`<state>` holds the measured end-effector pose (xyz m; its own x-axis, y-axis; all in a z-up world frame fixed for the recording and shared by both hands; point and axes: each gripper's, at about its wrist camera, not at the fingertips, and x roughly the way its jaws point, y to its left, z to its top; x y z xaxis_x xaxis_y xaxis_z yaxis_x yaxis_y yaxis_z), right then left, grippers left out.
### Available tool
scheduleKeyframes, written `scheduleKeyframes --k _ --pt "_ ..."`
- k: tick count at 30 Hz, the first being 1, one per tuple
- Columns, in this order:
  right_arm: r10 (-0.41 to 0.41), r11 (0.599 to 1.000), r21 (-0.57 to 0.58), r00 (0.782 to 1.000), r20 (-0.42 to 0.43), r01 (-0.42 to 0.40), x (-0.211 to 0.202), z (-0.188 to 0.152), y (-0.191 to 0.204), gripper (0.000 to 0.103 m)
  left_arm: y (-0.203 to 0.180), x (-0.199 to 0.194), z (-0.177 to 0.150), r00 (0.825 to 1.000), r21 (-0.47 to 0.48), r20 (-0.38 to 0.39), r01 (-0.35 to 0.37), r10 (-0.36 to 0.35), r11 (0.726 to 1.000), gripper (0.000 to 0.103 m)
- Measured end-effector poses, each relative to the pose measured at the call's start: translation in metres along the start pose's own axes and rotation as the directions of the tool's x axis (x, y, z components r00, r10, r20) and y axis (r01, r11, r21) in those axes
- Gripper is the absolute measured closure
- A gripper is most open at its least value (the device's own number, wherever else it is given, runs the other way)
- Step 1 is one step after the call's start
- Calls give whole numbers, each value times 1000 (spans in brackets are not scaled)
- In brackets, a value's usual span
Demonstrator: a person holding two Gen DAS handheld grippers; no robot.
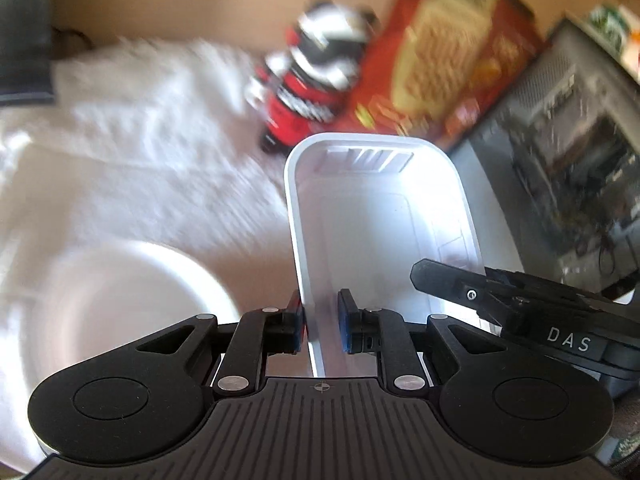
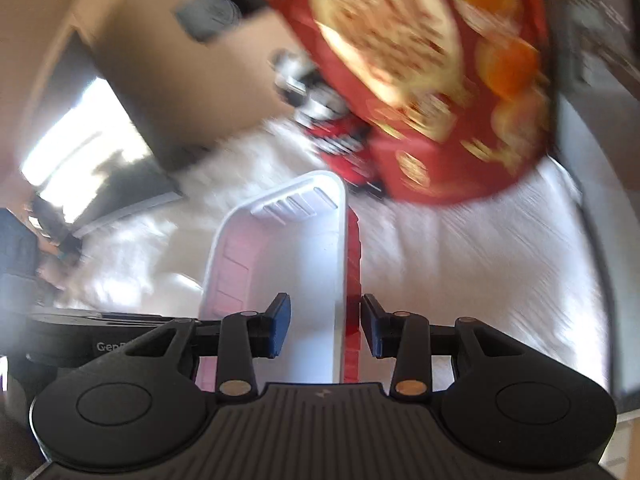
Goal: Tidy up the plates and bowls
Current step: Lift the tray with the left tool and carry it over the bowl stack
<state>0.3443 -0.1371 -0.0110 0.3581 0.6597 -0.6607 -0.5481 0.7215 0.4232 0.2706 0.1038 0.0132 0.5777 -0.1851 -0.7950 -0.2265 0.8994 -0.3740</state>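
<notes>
A white rectangular tray (image 1: 380, 216) with a red underside is held up between both grippers. My left gripper (image 1: 322, 326) is shut on its left rim, pads on either side of the wall. My right gripper (image 2: 324, 324) straddles the tray's right rim (image 2: 340, 264), with a gap showing between each pad and the wall. The right gripper also shows in the left wrist view (image 1: 520, 304). A white round bowl (image 1: 120, 312) sits below left on the white cloth (image 1: 160, 152).
A red food box (image 1: 448, 64) and a red-black bottle (image 1: 308, 92) stand at the back. A dark appliance (image 1: 568, 152) is at the right. The background is motion-blurred in both views.
</notes>
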Motion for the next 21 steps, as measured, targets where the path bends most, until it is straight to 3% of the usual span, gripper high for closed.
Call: scheduleKeyframes --k 5,11,21 --pt "69 992 -104 998 -14 -70 26 10 65 64 55 -44 4 998 -52 31 -56 57 997 84" --pt "95 984 -140 989 -112 -110 70 4 116 64 110 -51 -8 997 -134 -9 -76 75 988 84" --pt "7 991 -126 978 -209 -34 109 -11 128 63 137 -27 -21 996 -159 -84 -42 29 986 84"
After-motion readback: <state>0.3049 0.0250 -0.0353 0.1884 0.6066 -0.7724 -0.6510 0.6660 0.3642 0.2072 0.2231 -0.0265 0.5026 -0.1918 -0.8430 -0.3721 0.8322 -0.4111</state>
